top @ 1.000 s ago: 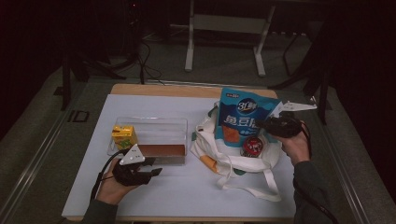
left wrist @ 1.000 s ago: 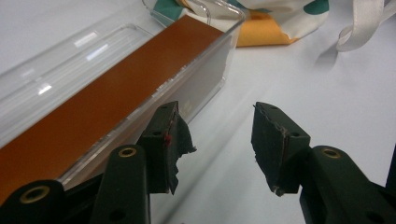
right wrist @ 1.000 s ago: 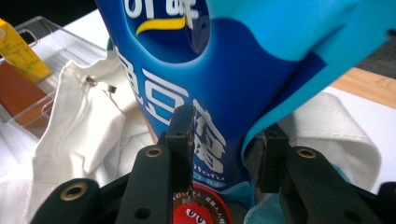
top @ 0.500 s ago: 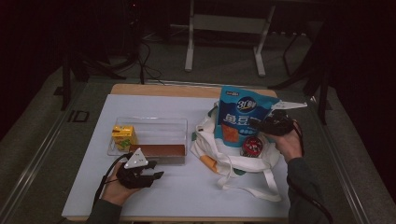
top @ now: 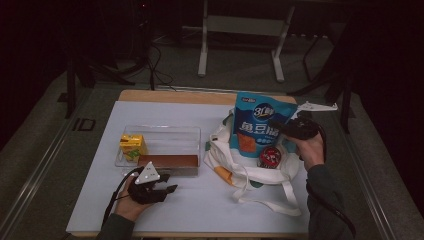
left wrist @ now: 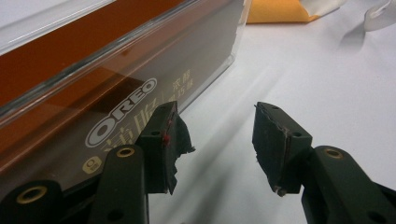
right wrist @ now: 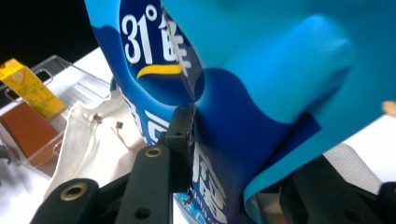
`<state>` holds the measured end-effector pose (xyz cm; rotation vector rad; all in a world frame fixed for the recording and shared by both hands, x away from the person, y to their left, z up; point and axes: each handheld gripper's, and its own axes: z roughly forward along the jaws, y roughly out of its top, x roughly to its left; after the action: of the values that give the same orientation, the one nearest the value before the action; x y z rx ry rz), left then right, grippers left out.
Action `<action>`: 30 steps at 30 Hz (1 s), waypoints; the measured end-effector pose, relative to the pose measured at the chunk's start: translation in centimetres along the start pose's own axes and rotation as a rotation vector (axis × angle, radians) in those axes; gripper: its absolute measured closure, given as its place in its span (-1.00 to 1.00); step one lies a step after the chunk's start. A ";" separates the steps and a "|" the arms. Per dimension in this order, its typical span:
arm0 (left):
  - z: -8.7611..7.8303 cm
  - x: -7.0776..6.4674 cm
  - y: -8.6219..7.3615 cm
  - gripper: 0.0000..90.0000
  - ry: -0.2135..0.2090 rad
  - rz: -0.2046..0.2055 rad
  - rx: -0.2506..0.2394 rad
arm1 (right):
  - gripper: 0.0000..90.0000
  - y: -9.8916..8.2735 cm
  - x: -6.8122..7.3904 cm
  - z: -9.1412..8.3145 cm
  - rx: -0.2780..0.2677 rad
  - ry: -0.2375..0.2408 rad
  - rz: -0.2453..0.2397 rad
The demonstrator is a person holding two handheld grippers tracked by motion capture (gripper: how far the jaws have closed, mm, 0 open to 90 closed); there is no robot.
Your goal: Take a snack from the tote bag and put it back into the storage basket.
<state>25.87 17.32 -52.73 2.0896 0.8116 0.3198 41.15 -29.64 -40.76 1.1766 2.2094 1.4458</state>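
Observation:
A blue snack pouch [top: 259, 125] stands upright over the mouth of a white tote bag [top: 235, 170]. My right gripper [top: 289, 130] is shut on the pouch's right edge. In the right gripper view the pouch [right wrist: 261, 93] fills the space between the jaws and its fold hides the right pad. A red round packet [top: 270, 157] lies on the tote. My left gripper [top: 170, 189] hovers low over the table in front of the clear tray [top: 160, 134]. It is open with nothing between its pads [left wrist: 275, 140], just beside the brown Oreo box [left wrist: 93, 93].
The clear tray holds a yellow juice carton [top: 132, 146] and the brown Oreo box [top: 167, 161]. The tote's long straps [top: 270, 200] trail toward the table's near edge. White table surface [top: 200, 210] lies between my hands. Chair legs and a dark floor lie beyond the far edge.
My left gripper has sunk a little toward the table beside the tray. My right gripper has shifted slightly up and to the left, still holding the pouch.

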 end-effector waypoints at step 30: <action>0.6 0.4 -1.1 0.09 0.009 -0.038 -0.038 | 0.99 0.9 0.7 0.6 -0.028 0.056 0.127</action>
<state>26.02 17.67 -54.04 2.0361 0.8435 0.3217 41.49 -28.55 -40.14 1.3041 2.1786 1.5719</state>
